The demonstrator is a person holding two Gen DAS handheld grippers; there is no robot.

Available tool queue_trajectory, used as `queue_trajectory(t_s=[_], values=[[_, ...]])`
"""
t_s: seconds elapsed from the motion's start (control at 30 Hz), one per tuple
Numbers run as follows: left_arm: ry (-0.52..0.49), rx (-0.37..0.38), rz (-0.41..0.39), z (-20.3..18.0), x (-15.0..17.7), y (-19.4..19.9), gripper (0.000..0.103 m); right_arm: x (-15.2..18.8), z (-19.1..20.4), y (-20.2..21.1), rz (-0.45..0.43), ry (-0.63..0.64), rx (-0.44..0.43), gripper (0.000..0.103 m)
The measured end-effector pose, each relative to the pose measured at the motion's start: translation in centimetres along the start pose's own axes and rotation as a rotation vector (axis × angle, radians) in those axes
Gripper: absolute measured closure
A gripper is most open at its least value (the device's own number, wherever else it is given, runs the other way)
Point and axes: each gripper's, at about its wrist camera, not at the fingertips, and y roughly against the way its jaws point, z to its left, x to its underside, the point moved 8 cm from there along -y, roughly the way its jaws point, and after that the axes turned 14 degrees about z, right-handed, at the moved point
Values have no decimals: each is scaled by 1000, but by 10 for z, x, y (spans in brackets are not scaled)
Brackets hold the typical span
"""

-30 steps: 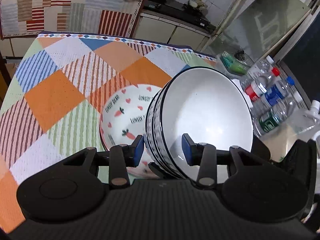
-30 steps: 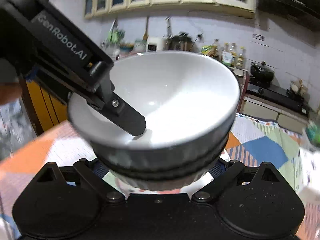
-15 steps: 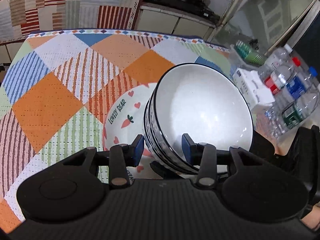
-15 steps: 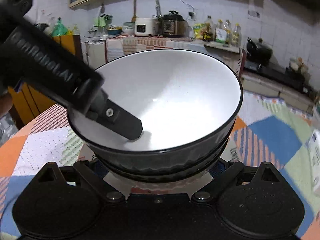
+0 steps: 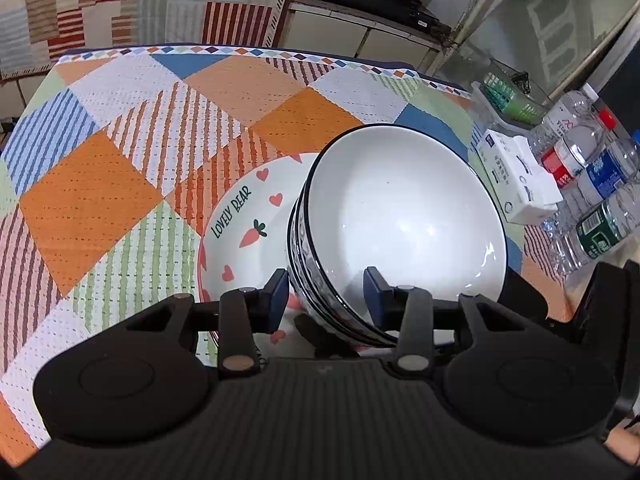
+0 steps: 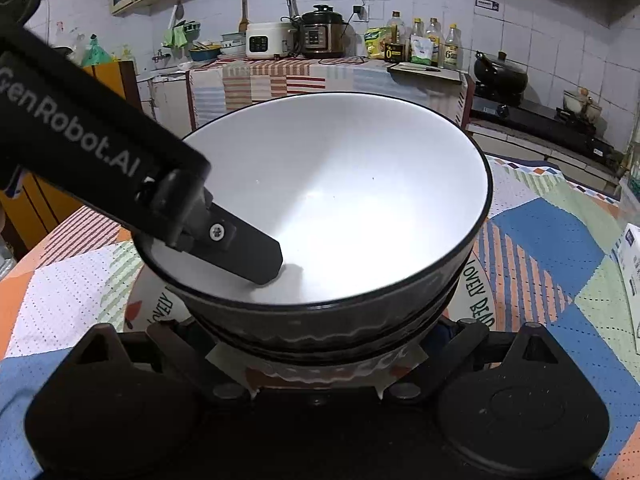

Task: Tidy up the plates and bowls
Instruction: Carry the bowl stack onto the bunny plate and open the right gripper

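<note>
Both claws hold my bowls [image 5: 400, 224]: left claw [image 5: 326, 300] pinches the rim, right claw [image 6: 320, 336] hugs the bottom from both sides. The bowls hang tilted over the plate [image 5: 244, 220], near the tabletop's [image 5: 92, 200] right edge. I think they must land there next. Bottles [image 5: 592, 184] stand beyond; a kitchen is behind.

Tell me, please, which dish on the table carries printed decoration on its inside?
The plate under the stacked bowls: it shows hearts, carrots and "LOVELY BEAR", while the top bowl's inside is plain white.
</note>
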Motion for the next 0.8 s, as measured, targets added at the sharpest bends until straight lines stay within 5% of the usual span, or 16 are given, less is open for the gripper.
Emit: queue_trajectory(t_s=[0.47,0.8], values=[[-7,-67,-36,-7,3,12,56,-2,6,24,110,-63,71,7],[29,-13,-53,-3,10,51,50,-3,0,64,141,-99,46,7]])
